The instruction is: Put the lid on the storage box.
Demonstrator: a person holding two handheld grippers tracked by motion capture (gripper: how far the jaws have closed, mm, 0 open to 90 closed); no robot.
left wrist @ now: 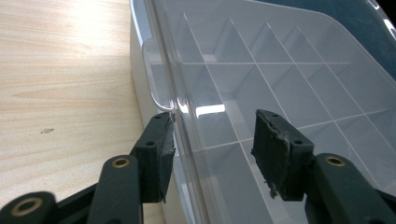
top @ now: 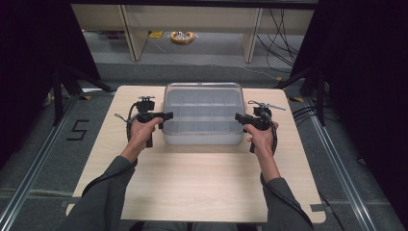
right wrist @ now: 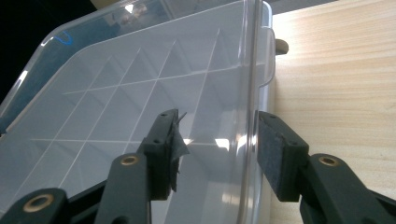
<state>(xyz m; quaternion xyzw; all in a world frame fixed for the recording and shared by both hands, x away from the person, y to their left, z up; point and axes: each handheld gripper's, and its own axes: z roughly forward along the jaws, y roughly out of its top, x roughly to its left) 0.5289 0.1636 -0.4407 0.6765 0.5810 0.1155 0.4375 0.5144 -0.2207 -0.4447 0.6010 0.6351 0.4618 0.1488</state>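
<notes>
Under clear lid, hazy dividers

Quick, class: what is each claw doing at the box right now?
Left claw: open, jaws either side of the clear divided box's lid edge, holding nothing.
Right claw: open, jaws straddling the opposite edge, holding nothing.

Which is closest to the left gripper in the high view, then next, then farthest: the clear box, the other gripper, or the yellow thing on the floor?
1. The clear box: right beside the left gripper, whose jaws straddle its left edge.
2. The right gripper: across the box, at its right edge.
3. The yellow thing: far back on the floor beyond the table.
</notes>
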